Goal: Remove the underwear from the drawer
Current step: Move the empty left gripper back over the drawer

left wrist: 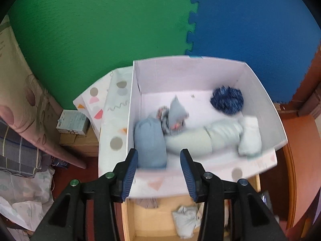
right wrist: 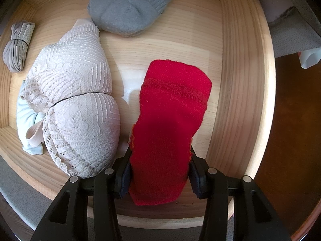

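Left wrist view: left gripper point(left wrist: 158, 172) jaws apart, nothing between the ribbed blue pads point(left wrist: 130, 172). It hangs over the near edge of a white cardboard box point(left wrist: 260, 92) with pastel shapes printed outside. Just ahead of the left pad, a rolled light-blue cloth bundle point(left wrist: 150, 142). Ahead of the right pad, a pale mint rolled bundle point(left wrist: 202, 138), then a white folded piece point(left wrist: 249, 138) further right. Beyond those, a small grey-and-patterned bundle point(left wrist: 172, 116) and a dark blue speckled ball point(left wrist: 226, 100) at the far right corner. Below the jaws, part of a pale wooden drawer point(left wrist: 152, 221) with a crumpled light bundle point(left wrist: 186, 221).

Right wrist view: right gripper point(right wrist: 160, 172) clamped on a red knitted fabric piece point(right wrist: 172, 120), which lies ahead along the wooden drawer floor point(right wrist: 170, 46). Left of the jaws, a cream lace padded bra point(right wrist: 76, 100) tied with a black band, touching a pale blue cloth point(right wrist: 26, 116). Far ahead, a grey ribbed knit bundle point(right wrist: 128, 10); far left, a small grey banded roll point(right wrist: 17, 46).
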A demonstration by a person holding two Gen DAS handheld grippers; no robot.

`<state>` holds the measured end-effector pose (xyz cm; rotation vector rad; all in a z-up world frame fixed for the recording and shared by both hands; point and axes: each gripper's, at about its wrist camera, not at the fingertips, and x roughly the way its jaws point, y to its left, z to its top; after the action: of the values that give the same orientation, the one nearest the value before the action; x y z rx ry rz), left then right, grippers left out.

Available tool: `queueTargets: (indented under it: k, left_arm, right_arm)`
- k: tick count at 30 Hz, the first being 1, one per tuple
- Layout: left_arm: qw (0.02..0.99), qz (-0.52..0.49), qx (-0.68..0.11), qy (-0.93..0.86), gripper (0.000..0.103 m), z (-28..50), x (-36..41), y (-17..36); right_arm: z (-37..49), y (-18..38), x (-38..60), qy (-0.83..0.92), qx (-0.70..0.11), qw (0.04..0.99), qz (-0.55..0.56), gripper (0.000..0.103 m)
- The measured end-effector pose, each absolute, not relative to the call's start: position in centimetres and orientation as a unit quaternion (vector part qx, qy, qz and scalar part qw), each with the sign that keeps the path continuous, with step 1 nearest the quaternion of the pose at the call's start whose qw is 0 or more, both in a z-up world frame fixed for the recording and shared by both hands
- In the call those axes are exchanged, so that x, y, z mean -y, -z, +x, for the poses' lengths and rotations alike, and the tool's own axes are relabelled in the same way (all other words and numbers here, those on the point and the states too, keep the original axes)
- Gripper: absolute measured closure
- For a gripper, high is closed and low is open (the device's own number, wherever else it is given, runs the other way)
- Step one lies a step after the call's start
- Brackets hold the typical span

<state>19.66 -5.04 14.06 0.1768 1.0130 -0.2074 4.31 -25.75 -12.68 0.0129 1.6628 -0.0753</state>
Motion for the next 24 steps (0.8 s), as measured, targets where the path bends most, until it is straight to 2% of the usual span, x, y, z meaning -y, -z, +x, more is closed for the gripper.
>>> queueTargets:
  k: [6,16,24]
  left_arm:
    - [0.863,0.083,-0.491,0.083,0.055,14.2,2.3,-10.4]
    - [0.839,0.073,-0.537,0.049,0.055,8.0,0.0,0.9]
    - [0.835,0.077,-0.543,0.050,0.055,6.7,0.3,4.5]
  right_arm:
    - [4.4,12.7,25.9,0.033,-0.738,0.673,0.007,0.058]
    - [4.8,12.8,26.2,0.034,-0.737,0.675,0.014,0.058]
    - [4.5,11.6,27.0,0.038,-0.719,0.693,0.027,0.061]
